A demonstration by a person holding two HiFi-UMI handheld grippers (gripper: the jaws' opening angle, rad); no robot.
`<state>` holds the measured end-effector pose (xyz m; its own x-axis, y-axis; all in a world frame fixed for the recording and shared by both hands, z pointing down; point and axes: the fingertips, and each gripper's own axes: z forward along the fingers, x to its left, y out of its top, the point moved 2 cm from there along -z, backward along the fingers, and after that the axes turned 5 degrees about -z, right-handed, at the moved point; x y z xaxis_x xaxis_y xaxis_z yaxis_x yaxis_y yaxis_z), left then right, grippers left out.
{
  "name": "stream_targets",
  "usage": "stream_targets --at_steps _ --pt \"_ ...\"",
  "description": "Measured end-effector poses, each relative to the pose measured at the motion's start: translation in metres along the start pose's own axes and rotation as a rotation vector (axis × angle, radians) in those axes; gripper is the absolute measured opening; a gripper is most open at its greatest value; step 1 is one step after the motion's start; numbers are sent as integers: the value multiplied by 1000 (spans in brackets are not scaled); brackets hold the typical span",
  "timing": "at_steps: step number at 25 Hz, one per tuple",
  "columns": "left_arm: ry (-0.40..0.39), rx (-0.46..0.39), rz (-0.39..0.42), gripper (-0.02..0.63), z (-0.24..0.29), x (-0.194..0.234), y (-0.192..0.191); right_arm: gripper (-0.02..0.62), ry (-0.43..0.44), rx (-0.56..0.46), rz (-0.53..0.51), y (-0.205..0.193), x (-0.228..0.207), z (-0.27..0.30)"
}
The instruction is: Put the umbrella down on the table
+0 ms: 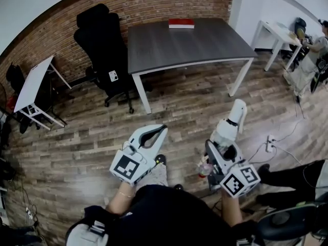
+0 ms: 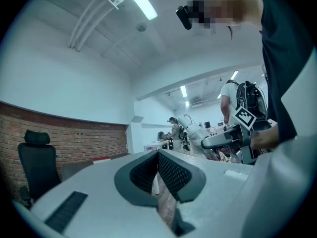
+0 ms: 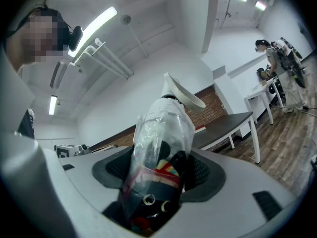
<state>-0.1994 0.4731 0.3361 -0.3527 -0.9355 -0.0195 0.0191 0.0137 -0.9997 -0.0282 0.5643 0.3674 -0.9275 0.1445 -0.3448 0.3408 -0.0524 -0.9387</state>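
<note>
Holding, right tool (image 3: 158, 171): one folded umbrella (image 3: 161, 143). The jaws are clamped on its lower body, and dark fabric with coloured bands shows between the pads through a clear plastic sleeve. Its white end piece points up and away from me

Location of item: in the head view the umbrella (image 1: 231, 124) leans forward out of my right tool (image 1: 218, 158), above the wooden floor (image 1: 179, 106) and well apart from the tabletop (image 1: 195, 47). Nothing carries it but my grip

Left tool (image 2: 157, 158): jaws drawn together with nothing between them. It hangs beside the right one and does not touch the umbrella

Destination: dark grey tabletop on white legs, ahead of me. One red book (image 1: 181, 23) lies at its far edge, about midway along. The near edge and both near corners show bare surface

Handling, my judgement:
- Light, stiff along the shaft, soft in the wrapped canopy, so it should give a little under the pads
- The sleeve looks slick and loose, so the umbrella could slide inside it or twist in the jaws
- The best hold is the one I have, on the thick wrapped part rather than the white end
- Not fragile, but its round body may roll. I would lay it flat and low by the near edge before parting the jaws

Status: carry to the tabletop not yet done
</note>
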Motion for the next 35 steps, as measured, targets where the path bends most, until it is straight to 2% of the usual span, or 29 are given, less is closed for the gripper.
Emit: stream_targets --at_steps 5,12,25,35 --pt "-36 -6 -11 3 26 8 -5 291 -47 -5 -7 5 -20 3" --pt "-80 -58 -22 3 63 45 1 291 -86 -23 -32 22 -41 40" --pt "-77 -72 -45 3 117 168 -4 291 -111 -16 -37 39 -73 168" --pt "-73 -48 -57 3 160 275 -9 290 -133 2 -22 48 -93 274"
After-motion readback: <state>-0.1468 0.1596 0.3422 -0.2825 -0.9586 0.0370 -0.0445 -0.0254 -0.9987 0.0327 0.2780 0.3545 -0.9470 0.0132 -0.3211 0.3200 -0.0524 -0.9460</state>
